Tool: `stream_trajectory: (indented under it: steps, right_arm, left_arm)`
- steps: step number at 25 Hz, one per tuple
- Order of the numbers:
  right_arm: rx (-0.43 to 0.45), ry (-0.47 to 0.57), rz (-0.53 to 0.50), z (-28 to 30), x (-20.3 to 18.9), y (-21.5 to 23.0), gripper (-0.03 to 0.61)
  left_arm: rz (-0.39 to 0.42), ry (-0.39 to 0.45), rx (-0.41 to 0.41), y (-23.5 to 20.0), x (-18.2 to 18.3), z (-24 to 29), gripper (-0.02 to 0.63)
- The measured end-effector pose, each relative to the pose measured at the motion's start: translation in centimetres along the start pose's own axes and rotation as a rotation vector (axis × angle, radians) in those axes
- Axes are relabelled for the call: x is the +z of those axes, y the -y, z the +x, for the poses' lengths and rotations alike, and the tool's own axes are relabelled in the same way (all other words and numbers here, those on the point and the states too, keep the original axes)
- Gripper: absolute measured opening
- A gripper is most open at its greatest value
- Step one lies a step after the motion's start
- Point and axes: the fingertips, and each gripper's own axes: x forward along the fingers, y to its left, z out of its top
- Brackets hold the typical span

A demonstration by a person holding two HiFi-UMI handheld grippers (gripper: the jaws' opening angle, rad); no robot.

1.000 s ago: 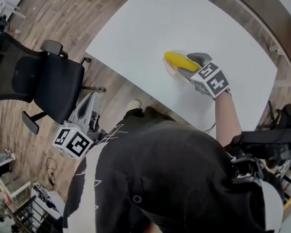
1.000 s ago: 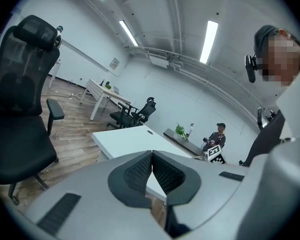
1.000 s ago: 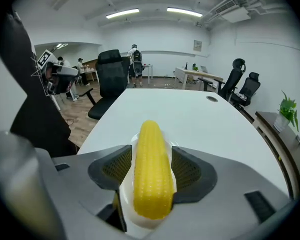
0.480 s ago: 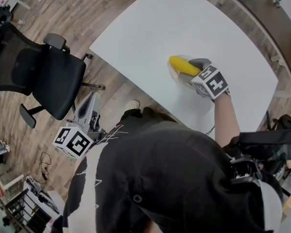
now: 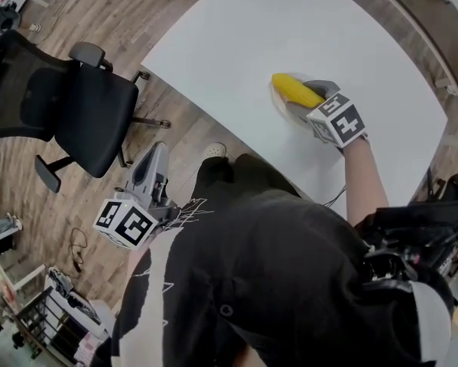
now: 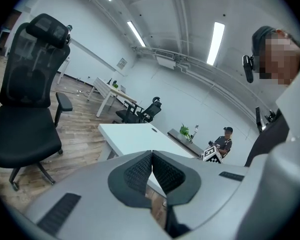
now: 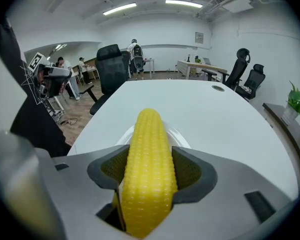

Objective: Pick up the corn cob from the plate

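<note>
A yellow corn cob (image 7: 148, 171) lies lengthwise between the jaws of my right gripper (image 7: 151, 170), which is shut on it. Its tip points away over a white plate (image 7: 181, 135) on the white table (image 7: 205, 109). In the head view the corn cob (image 5: 296, 91) sits just above the plate (image 5: 279, 102) near the table's front edge, with the right gripper (image 5: 311, 98) behind it. Whether the cob still touches the plate is unclear. My left gripper (image 5: 154, 176) hangs low at my left side over the wooden floor, its pads (image 6: 139, 173) pressed together with nothing between them.
A black office chair (image 5: 64, 113) stands on the wood floor left of the table (image 5: 236, 44). A round grommet (image 7: 218, 88) sits far across the tabletop. People and more chairs are in the room's background. Cluttered shelving is at the lower left of the head view.
The right gripper and corn have stayed together over the plate while the head view shifted slightly. The left gripper has swung a little to the right and up beside my body.
</note>
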Motion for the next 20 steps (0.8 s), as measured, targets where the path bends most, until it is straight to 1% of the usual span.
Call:
stream_trajectory:
  steps: [6,8,15,20]
  right_arm:
    - [-0.027,0.028,-0.029,0.1,0.3,-0.1,0.261]
    - [-0.041,0.041,-0.037,0.1,0.4,-0.1,0.261]
    - [-0.058,0.053,-0.035,0.0,0.4,-0.1,0.261]
    - [-0.055,0.085,0.039,0.1,0.5,-0.1,0.261]
  left_arm:
    - [-0.050,-0.041,0.059,-1.1,-4.1,-2.0,0.014]
    - [-0.052,-0.044,0.068,-1.2,-4.8,-2.7,0.014]
    - [-0.032,-0.005,0.092,-1.4,-4.3,-4.7,0.014]
    - [-0.008,0.017,0.086,-1.2,-3.5,-6.2,0.014]
